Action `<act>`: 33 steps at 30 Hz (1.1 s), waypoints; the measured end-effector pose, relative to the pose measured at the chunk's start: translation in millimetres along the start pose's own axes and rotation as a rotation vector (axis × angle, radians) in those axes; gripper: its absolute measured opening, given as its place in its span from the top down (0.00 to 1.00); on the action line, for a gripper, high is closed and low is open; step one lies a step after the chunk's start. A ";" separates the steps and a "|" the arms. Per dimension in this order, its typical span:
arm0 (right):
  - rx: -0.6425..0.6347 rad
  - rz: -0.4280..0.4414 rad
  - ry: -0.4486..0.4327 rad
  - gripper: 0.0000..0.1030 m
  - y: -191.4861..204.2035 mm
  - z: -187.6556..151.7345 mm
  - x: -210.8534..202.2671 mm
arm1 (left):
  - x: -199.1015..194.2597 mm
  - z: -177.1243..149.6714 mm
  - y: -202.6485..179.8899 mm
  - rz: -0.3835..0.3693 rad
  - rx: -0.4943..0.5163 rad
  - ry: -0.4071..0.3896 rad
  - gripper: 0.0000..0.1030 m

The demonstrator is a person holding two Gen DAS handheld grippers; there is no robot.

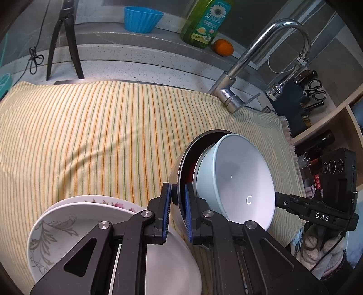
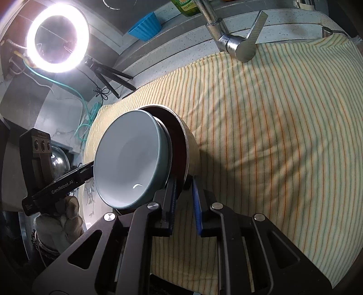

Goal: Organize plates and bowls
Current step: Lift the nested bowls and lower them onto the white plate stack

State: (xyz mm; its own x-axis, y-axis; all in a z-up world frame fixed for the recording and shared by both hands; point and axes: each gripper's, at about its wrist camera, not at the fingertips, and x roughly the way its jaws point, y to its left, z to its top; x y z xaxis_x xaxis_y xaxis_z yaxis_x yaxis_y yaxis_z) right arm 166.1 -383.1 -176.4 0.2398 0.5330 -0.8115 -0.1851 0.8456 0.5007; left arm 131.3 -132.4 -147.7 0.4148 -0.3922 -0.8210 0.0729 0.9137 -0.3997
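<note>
A pale blue bowl (image 1: 236, 181) is nested inside a larger bowl with a dark red inside and pale outer wall (image 1: 188, 156), both tilted on edge above the striped cloth. My left gripper (image 1: 178, 195) is shut on the rim of the larger bowl. My right gripper (image 2: 185, 192) is shut on the same bowl's rim (image 2: 181, 136) from the opposite side, with the blue bowl (image 2: 129, 158) facing left. Two stacked white plates with floral prints (image 1: 74, 224) lie under my left gripper. The right gripper body shows in the left wrist view (image 1: 317, 213).
A yellow striped cloth (image 1: 102, 140) covers the counter. A chrome faucet (image 1: 261, 63) stands at its back edge. Behind it are a blue cup (image 1: 141, 19), a green soap bottle (image 1: 204, 22), an orange (image 1: 223, 47), a tripod (image 1: 64, 40) and a ring light (image 2: 57, 37).
</note>
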 end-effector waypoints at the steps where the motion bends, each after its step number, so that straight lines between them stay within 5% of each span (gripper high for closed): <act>1: -0.001 0.003 0.004 0.86 -0.8 0.0 -0.1 | -0.5 -0.3 -0.8 0.004 0.000 -0.004 0.92; 13: -0.050 0.024 -0.008 0.86 5.5 8.7 -24.3 | -17.9 -0.5 -10.5 0.015 -0.036 -0.068 0.92; 33: -0.126 0.047 -0.056 0.86 99.1 -13.3 -30.2 | -98.6 -17.0 35.5 0.021 -0.039 -0.147 0.92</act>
State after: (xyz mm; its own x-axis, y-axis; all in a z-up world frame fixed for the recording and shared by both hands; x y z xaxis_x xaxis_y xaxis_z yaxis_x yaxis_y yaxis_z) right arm 127.8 -315.8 -106.3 0.2803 0.5754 -0.7684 -0.3143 0.8113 0.4929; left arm 77.6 -63.1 -87.8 0.5442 -0.3507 -0.7621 0.0289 0.9157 -0.4007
